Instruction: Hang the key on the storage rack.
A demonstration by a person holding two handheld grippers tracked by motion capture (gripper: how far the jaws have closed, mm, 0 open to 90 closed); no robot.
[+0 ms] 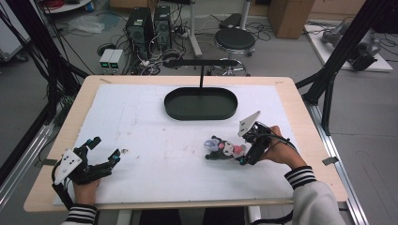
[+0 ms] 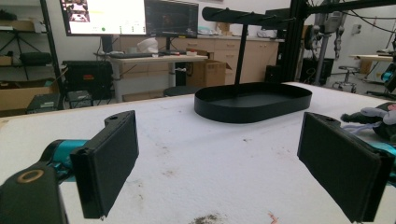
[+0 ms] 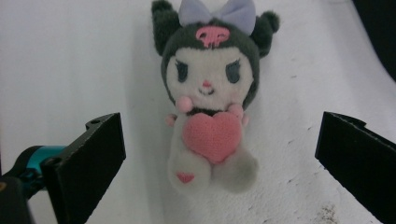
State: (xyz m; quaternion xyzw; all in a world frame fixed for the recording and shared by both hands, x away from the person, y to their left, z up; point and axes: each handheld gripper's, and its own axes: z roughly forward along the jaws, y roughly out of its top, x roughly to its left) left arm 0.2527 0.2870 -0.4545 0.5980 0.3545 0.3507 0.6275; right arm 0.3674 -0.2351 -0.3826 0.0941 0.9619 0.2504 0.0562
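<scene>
Black jaws of the right claw [image 3: 219, 163] gape wide around the plush toy [image 3: 210, 93] (nothing gripped yet); left claw [image 2: 224, 163], open, idles; carrying to the tray [image 1: 201, 103] remains.

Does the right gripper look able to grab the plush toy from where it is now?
Probably yes: the right gripper is open, its jaws standing either side of the plush toy lying on the white mat, nothing between them.
</scene>
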